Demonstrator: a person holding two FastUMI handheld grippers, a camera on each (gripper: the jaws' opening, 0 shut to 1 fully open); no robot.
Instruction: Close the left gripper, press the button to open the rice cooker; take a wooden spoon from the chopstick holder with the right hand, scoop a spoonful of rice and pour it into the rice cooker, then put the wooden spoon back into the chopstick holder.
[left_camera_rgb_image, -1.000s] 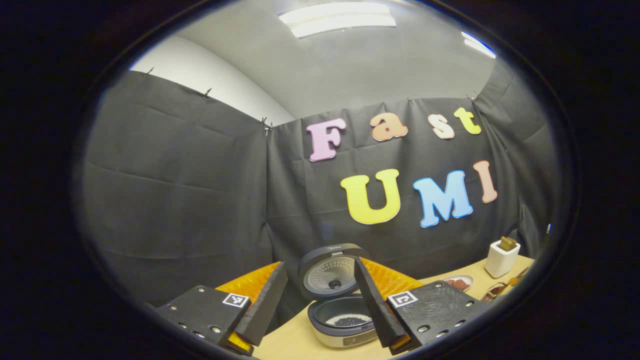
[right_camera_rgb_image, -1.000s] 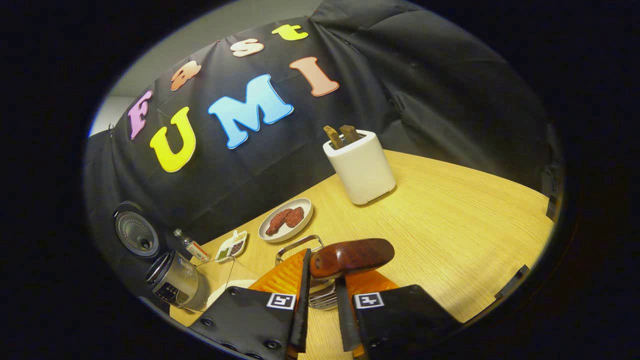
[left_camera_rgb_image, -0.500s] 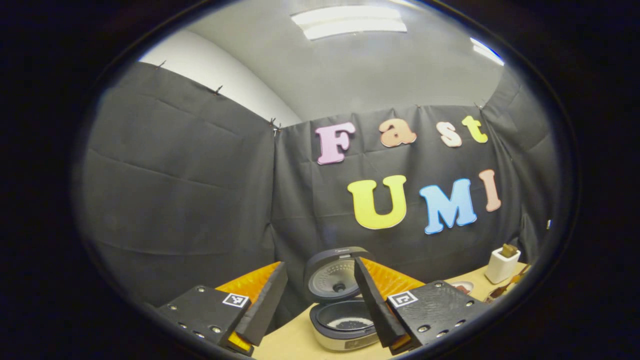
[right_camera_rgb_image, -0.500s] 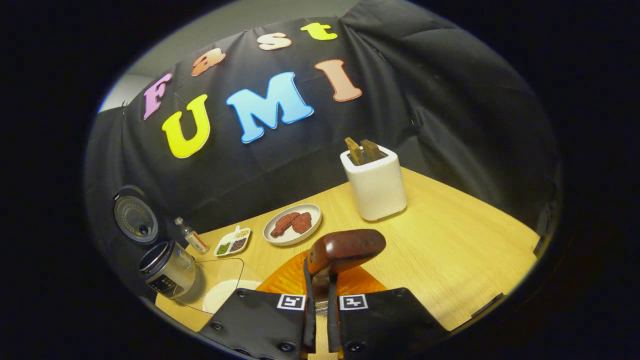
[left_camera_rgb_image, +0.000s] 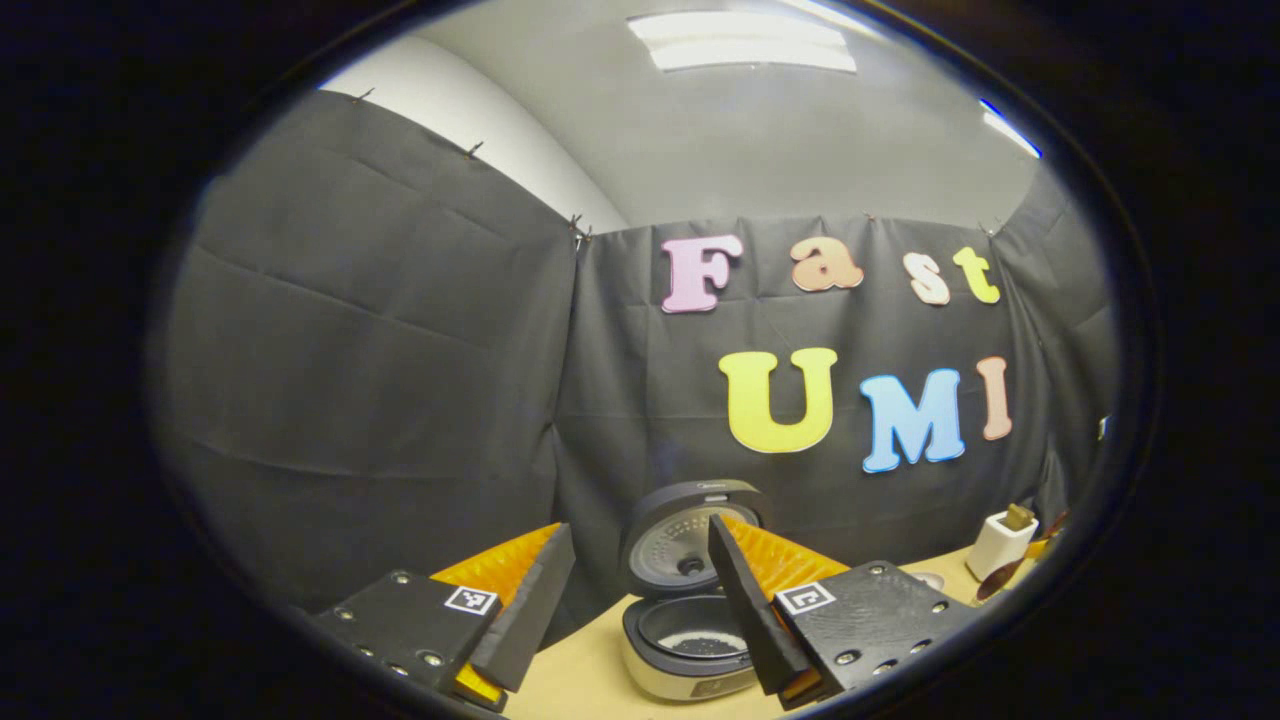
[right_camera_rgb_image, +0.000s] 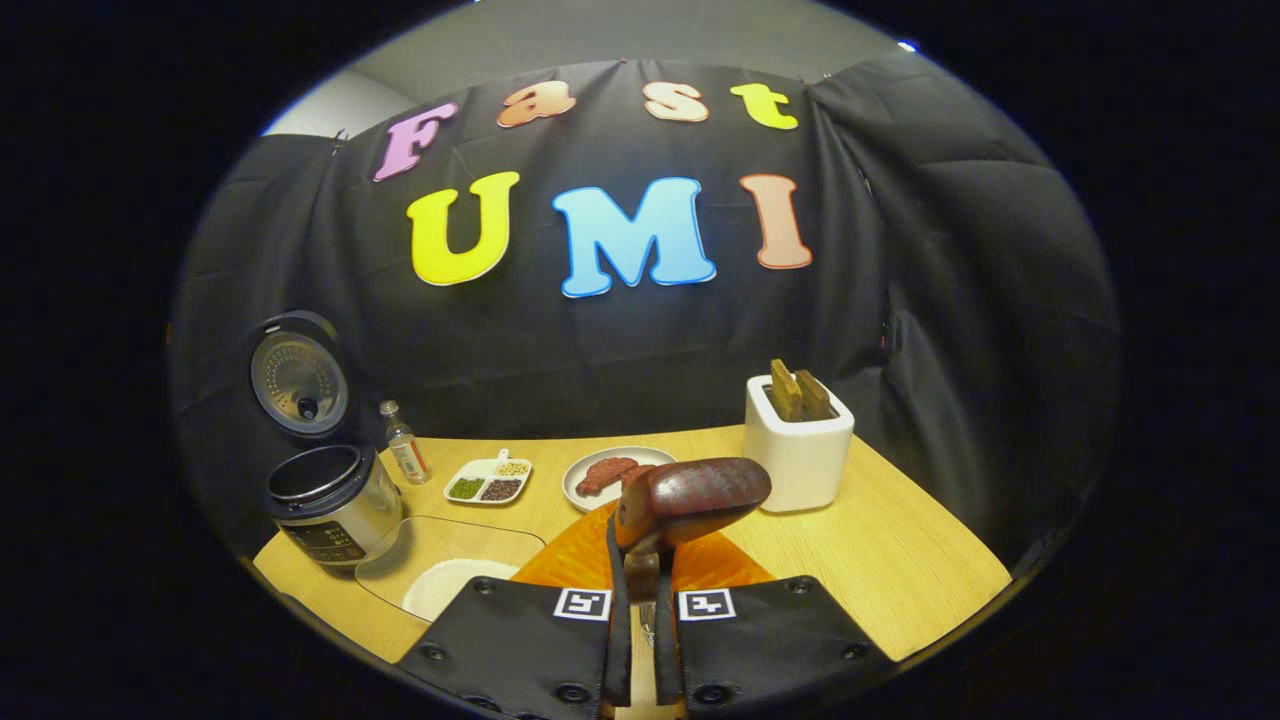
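The right claw (right_camera_rgb_image: 641, 600) is pinching the handle of the wooden spoon (right_camera_rgb_image: 690, 497), whose bowl is standing up above the fingertips at the centre of the right gripper view. The rice cooker (right_camera_rgb_image: 325, 500) is sitting on the tabletop (right_camera_rgb_image: 900, 560) at 9 o'clock, lid raised, and the chopstick holder (right_camera_rgb_image: 798, 455) at 2 o'clock from the spoon. The left claw (left_camera_rgb_image: 640, 610) is hanging spread apart, with the open rice cooker (left_camera_rgb_image: 690, 650) between its fingers.
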